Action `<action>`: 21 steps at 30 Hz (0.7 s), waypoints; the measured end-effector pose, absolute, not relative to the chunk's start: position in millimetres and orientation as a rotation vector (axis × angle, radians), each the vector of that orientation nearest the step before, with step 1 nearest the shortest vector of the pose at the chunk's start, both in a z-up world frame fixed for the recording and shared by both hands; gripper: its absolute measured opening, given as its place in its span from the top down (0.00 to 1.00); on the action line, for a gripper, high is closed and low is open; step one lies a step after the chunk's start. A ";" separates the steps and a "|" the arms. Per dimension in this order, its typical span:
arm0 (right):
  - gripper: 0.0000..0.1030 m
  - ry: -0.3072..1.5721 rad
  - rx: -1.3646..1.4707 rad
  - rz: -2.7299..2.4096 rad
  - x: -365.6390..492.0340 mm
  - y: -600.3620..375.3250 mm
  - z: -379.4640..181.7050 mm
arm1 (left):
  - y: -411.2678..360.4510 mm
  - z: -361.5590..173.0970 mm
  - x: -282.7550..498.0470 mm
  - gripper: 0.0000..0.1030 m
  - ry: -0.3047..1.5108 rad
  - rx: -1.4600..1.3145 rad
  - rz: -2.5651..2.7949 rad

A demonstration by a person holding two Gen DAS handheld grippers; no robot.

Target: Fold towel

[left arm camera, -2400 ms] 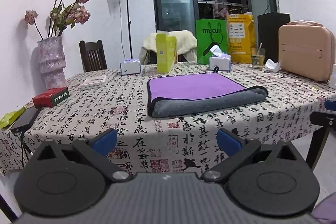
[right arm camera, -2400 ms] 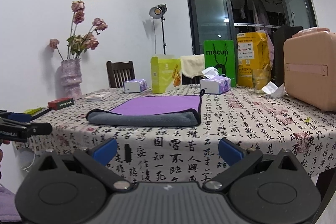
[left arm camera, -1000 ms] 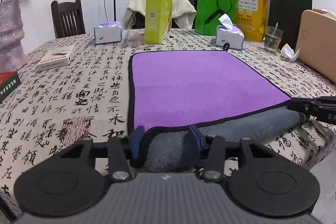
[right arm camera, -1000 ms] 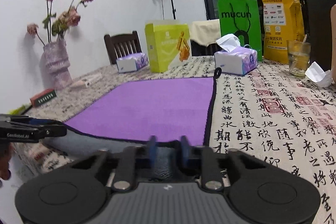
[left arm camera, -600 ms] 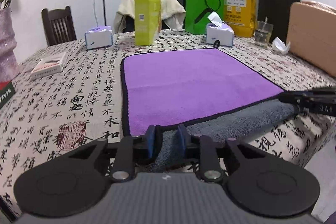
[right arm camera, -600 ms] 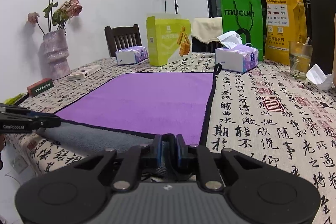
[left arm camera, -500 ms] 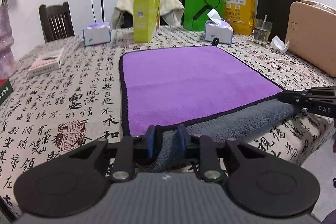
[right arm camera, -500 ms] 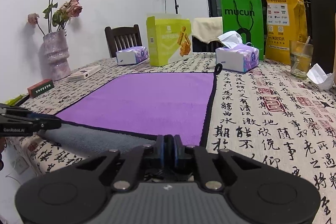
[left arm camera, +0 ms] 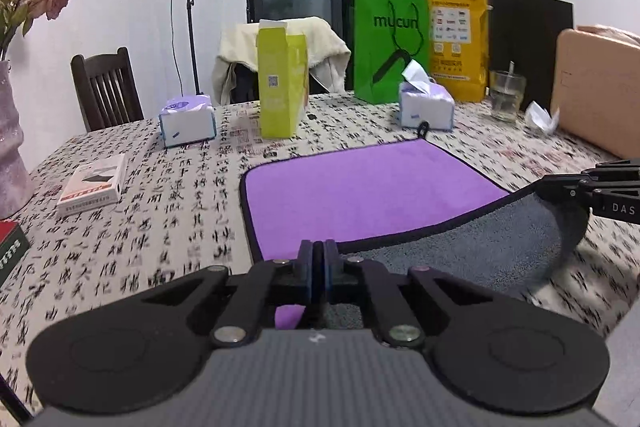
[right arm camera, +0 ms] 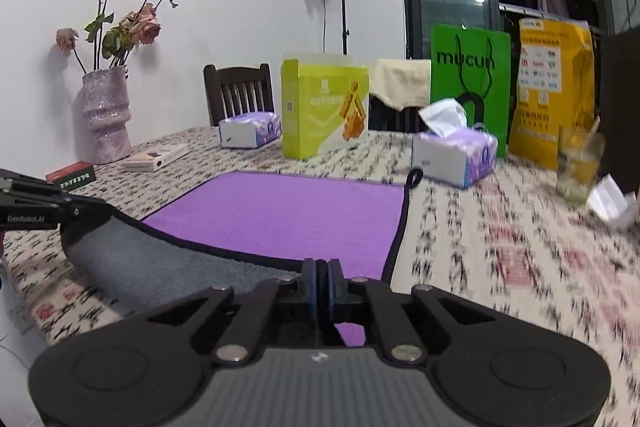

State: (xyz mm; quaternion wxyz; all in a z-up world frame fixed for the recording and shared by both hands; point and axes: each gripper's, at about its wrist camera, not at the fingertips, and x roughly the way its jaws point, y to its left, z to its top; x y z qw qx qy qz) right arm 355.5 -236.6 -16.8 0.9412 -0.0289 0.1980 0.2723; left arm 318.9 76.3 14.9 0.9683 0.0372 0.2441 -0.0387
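The towel (left arm camera: 360, 191) is purple on one face and grey on the other, with a black hem. It lies on the patterned tablecloth, folded once, and also shows in the right wrist view (right arm camera: 288, 215). My left gripper (left arm camera: 319, 259) is shut on the towel's near left corner. My right gripper (right arm camera: 321, 277) is shut on the near right corner. Both corners are lifted off the table, so the grey underside (left arm camera: 480, 247) hangs in a curve between them. The right gripper shows from the side in the left wrist view (left arm camera: 592, 187), the left gripper likewise in the right wrist view (right arm camera: 44, 203).
Beyond the towel stand a yellow-green box (left arm camera: 280, 87), two tissue boxes (left arm camera: 426, 105) (left arm camera: 186, 121), a green bag (left arm camera: 390, 47), a yellow bag (left arm camera: 458, 43), a glass (left arm camera: 506, 95) and a tan case (left arm camera: 600, 87). A vase (right arm camera: 106, 115) and small boxes (left arm camera: 92, 183) sit left.
Both grippers came in from off the table, closed on the towel's near corners and have now lifted them up and forward, raising the near edge off the table.
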 end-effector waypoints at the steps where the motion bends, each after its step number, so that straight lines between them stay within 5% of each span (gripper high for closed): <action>1: 0.95 0.398 -0.062 0.558 361.1 -235.5 -14.1 | 78.1 15.5 323.8 0.94 0.492 0.073 -0.078; 21: 0.95 0.481 -0.064 0.581 510.0 -205.6 12.3 | 109.9 36.8 471.0 0.94 0.526 0.077 -0.101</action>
